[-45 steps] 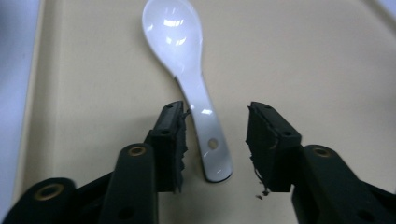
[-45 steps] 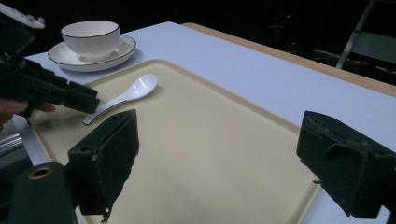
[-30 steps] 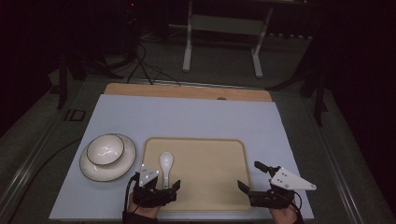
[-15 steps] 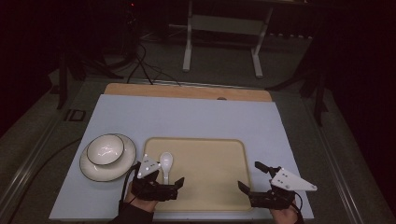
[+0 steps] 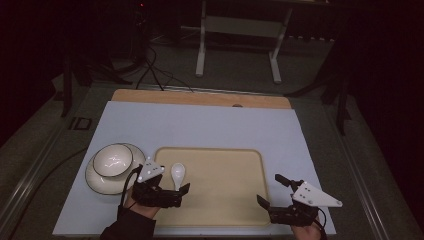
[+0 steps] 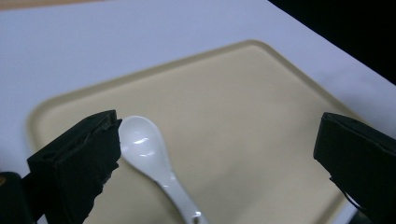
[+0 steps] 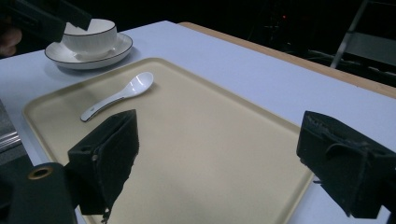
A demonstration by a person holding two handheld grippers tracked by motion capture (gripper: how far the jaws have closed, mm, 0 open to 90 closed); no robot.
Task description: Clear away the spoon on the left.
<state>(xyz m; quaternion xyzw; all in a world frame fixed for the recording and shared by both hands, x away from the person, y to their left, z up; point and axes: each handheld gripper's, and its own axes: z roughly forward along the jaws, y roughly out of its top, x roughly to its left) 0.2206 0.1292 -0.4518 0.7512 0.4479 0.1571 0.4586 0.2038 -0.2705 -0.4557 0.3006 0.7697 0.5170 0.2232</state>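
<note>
Currently the left gripper hangs wide open and empty over the white spoon, which lies on the beige tray. The right gripper, likewise open and empty, waits nearby. Risk: the glazed handle skids aside under an off-centre closure.

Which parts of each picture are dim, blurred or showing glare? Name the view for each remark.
High view: surroundings dark beyond the table. Left gripper view: glare on the spoon, near jaws soft. Right gripper view: jaws blurred, bowl sharper, background dim.
</note>
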